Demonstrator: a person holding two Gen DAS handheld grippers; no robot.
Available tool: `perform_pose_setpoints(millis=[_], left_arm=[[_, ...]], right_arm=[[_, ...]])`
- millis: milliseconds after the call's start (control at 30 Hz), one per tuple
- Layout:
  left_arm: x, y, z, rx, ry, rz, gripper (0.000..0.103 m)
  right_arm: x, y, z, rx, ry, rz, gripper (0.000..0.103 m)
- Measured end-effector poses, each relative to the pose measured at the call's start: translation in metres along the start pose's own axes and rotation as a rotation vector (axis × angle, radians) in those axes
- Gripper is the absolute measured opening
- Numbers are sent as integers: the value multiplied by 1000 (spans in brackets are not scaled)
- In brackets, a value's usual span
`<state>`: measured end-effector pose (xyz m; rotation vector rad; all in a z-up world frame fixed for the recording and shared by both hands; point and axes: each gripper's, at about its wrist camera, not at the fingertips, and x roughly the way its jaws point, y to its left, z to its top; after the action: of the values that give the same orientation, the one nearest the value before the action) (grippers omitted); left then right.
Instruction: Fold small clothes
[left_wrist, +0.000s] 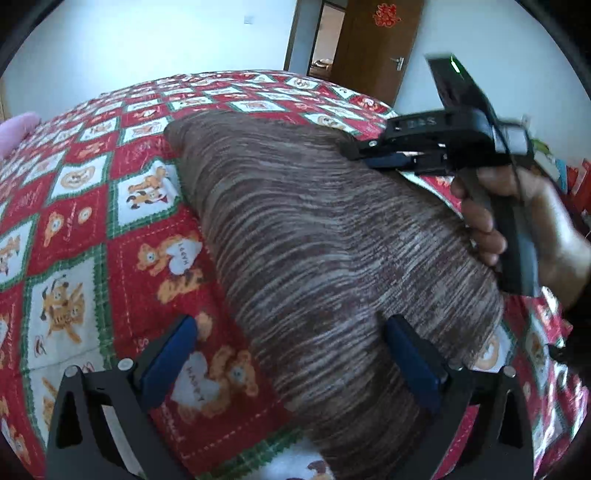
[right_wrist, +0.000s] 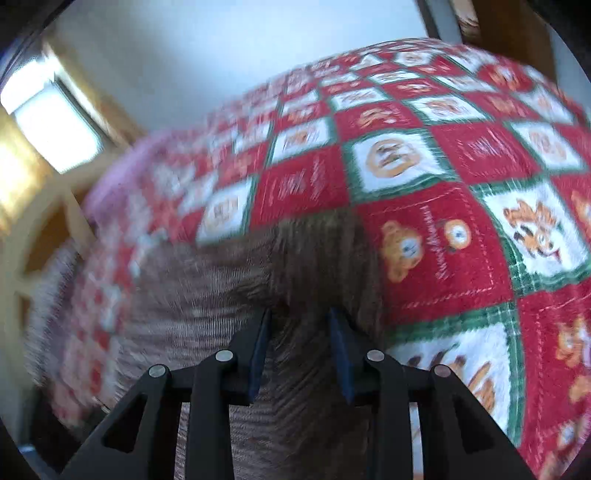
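On my left wrist feed, the brown-and-beige striped knit garment (left_wrist: 325, 266) lies flat on the red, white and green bear-print quilt (left_wrist: 74, 206). My left gripper (left_wrist: 291, 354) hovers wide apart over its near edge. My right gripper (left_wrist: 373, 157), held in a hand (left_wrist: 517, 221), is at the garment's far right edge.

Home bedroom, bed (left_wrist: 92, 206) under teddy-bear patchwork quilt, wooden door (left_wrist: 373, 48) with red paper ornament (left_wrist: 385, 14)

Brown-striped garment (left_wrist: 314, 240); red-checked quilt (left_wrist: 92, 221)
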<state>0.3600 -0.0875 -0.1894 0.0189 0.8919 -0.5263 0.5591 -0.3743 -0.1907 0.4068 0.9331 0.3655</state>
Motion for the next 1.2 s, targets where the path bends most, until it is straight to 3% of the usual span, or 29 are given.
perform_pose_setpoints(millis=[67,167,233,300,400,667,1033,1200], left_arm=[[-3,5,0,-22,-12,-32,103],[-8,14,2,-72,-43,-56,103],[-14,24,2,-135,-83,-48,103],[-15,38,2,-210,-100,-64,103],[-14,46,0,-257,-108,-105,103],[-8,19,5,-121,-77,-91,103],[-2,11,5,-53,-31,-95,102],[2,1,5,-4,-10,-58,102]], right_arm=[[-6,-14,-2,56,-21,56,32],[-18,-29,-9,75,-62,52,35],[-23,-46,-18,110,-81,-9,40],[-25,-57,-21,151,-109,62,40],[-27,-62,-17,172,-103,83,42],[-27,-57,-25,123,-116,145,46],[-9,-38,-21,38,-42,165,46],[-1,-33,-17,20,-22,178,42]])
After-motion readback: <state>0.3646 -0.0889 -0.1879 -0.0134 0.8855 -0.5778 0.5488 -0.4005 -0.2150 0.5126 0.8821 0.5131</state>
